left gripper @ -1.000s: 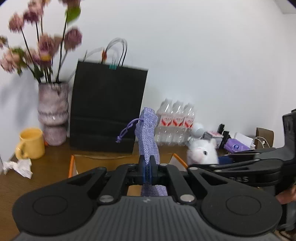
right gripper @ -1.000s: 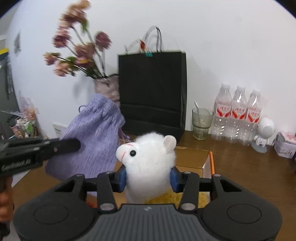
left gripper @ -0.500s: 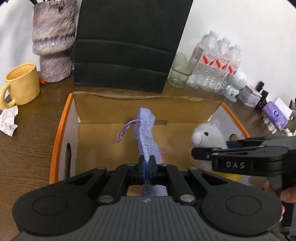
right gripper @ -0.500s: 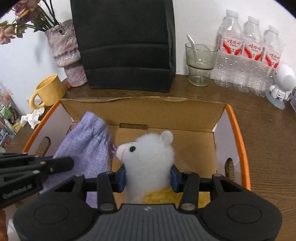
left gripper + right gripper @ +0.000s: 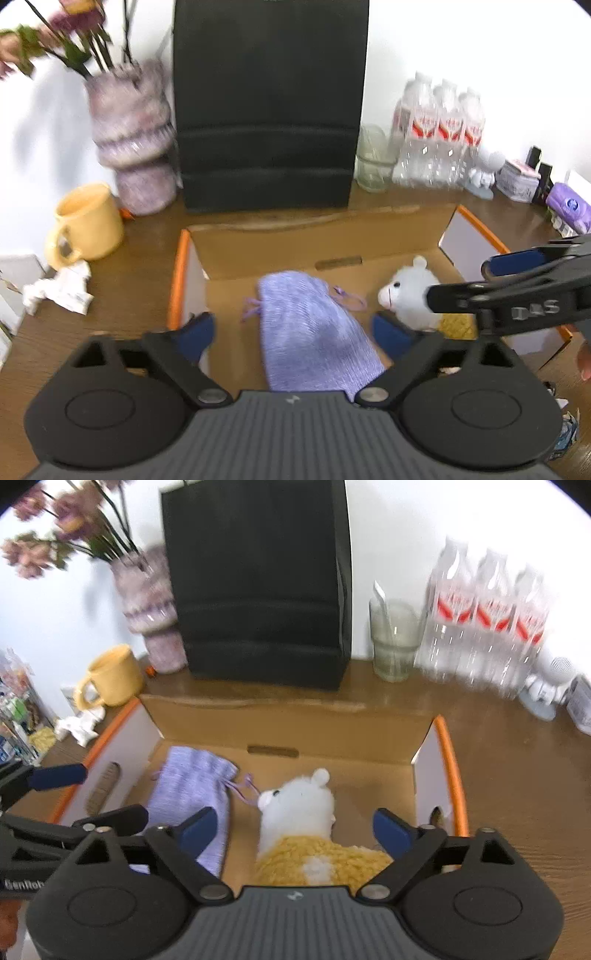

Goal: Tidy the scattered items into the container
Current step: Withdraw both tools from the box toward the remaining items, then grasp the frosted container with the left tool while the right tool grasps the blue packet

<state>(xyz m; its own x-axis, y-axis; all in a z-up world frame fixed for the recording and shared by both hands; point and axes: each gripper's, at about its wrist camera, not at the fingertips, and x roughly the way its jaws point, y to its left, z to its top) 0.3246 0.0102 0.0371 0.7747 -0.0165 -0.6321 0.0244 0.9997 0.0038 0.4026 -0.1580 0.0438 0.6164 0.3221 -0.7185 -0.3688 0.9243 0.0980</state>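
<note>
The left gripper [image 5: 293,330] stood wide open above the near end of the cardboard box [image 5: 310,243], its blue pads clear of the purple drawstring pouch [image 5: 314,336] that lay flat on the box floor between and below them. The pouch's gathered end and cord pointed toward the far wall of the box. The right gripper [image 5: 291,827] was likewise spread wide, holding nothing, with the plush alpaca [image 5: 303,812] lying on the box floor between its fingers, white head toward the far wall and yellow body nearest the camera. Pouch and alpaca rested side by side, the pouch toward the left wall and the toy toward the right wall, the cord's tassel reaching close to the toy's face. In the left wrist view the right gripper's fingers [image 5: 517,260] showed over the box's right side.

Outside the box, on the wooden table [image 5: 517,775], a black paper bag [image 5: 269,110] stood just behind it. A vase of flowers [image 5: 133,136], a yellow mug [image 5: 86,223] and crumpled paper [image 5: 59,290] were to the left. A glass [image 5: 393,642] and three water bottles [image 5: 487,620] were to the right.
</note>
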